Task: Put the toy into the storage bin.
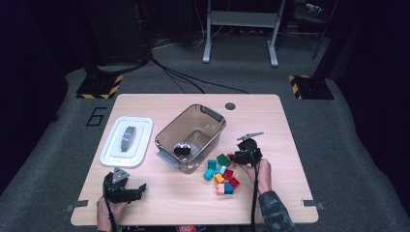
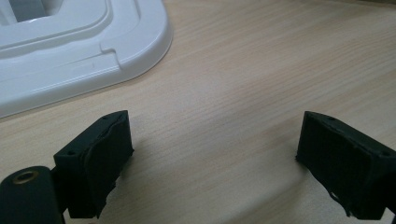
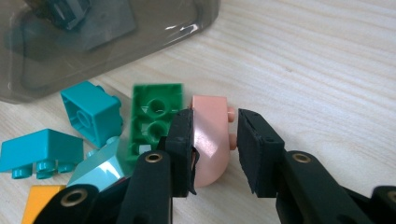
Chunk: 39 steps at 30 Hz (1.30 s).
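Note:
A pile of small bricks (image 1: pixel 222 175) lies on the wooden table (image 1: pixel 270 121), just right of a clear brown bin (image 1: pixel 212 116). At the pile's far edge my right gripper (image 1: pixel 233 157) is shut on a pink curved brick (image 3: pixel 210 135); in the right gripper view its gripper (image 3: pixel 215 149) has one pad on each side of that brick. Beside the pink brick lie a green brick (image 3: pixel 156 116) and a teal brick (image 3: pixel 91 112). My left gripper (image 1: pixel 140 189) rests near the table's front left corner, and its open jaws (image 2: pixel 215 158) have only bare wood between them.
A white lid (image 1: pixel 126 141) lies left of the bin, and its corner (image 2: pixel 70 46) is just beyond the left jaws. A black object (image 1: pixel 182 149) sits inside the bin. The bin's wall (image 3: pixel 116 46) stands right behind the bricks. A round hole (image 1: pixel 230 106) marks the table's far edge.

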{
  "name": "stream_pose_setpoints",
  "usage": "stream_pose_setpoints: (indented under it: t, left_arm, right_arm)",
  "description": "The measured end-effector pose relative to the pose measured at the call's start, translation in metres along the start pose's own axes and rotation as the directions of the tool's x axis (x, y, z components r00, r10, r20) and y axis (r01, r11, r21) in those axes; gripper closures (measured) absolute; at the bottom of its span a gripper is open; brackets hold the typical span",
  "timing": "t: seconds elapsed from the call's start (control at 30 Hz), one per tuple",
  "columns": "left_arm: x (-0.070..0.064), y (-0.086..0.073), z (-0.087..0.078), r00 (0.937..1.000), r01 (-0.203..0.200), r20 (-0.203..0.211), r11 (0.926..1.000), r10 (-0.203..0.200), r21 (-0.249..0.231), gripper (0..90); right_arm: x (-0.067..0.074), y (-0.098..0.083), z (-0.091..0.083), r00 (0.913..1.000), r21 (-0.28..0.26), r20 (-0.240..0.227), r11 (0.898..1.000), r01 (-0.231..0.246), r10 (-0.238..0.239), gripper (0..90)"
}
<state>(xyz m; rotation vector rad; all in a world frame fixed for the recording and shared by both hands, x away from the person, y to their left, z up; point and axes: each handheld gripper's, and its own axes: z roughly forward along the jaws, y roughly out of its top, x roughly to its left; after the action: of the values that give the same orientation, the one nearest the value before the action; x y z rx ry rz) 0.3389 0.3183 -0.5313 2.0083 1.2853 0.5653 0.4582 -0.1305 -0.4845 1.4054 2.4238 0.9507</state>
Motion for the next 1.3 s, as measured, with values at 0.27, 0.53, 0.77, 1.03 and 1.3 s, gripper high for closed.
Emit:
stream_pose_setpoints:
  t: [0.27,0.53,0.77,1.03,1.3]
  left_arm:
    - [0.000,0.000,0.000,1.0000,0.000,0.000,1.0000,0.000,0.000,10.0]
    - [0.000,0.000,0.000,1.0000,0.000,0.000,1.0000,0.000,0.001,10.1]
    - [0.000,0.000,0.000,1.0000,0.001,-0.001,1.0000,-0.001,0.000,10.0]
    - [0.000,0.000,0.000,1.0000,0.008,-0.001,1.0000,-0.008,-0.003,10.0]
    - [-0.001,0.000,0.000,0.9999,0.010,-0.003,0.9999,-0.010,-0.004,10.0]
  right_arm:
    - [-0.002,0.002,0.004,1.0000,0.020,-0.003,1.000,-0.003,0.003,65.3]
    - [-0.002,0.003,0.007,1.0000,0.026,-0.005,1.000,0.006,-0.006,67.5]
    - [-0.002,0.006,-0.002,0.9996,0.003,0.012,1.000,0.024,-0.024,67.6]
    - [-0.006,0.015,-0.017,0.9995,-0.038,0.028,0.999,0.018,-0.017,67.7]
    - [-0.012,0.025,-0.032,0.9984,-0.073,0.056,0.997,0.013,-0.008,67.7]
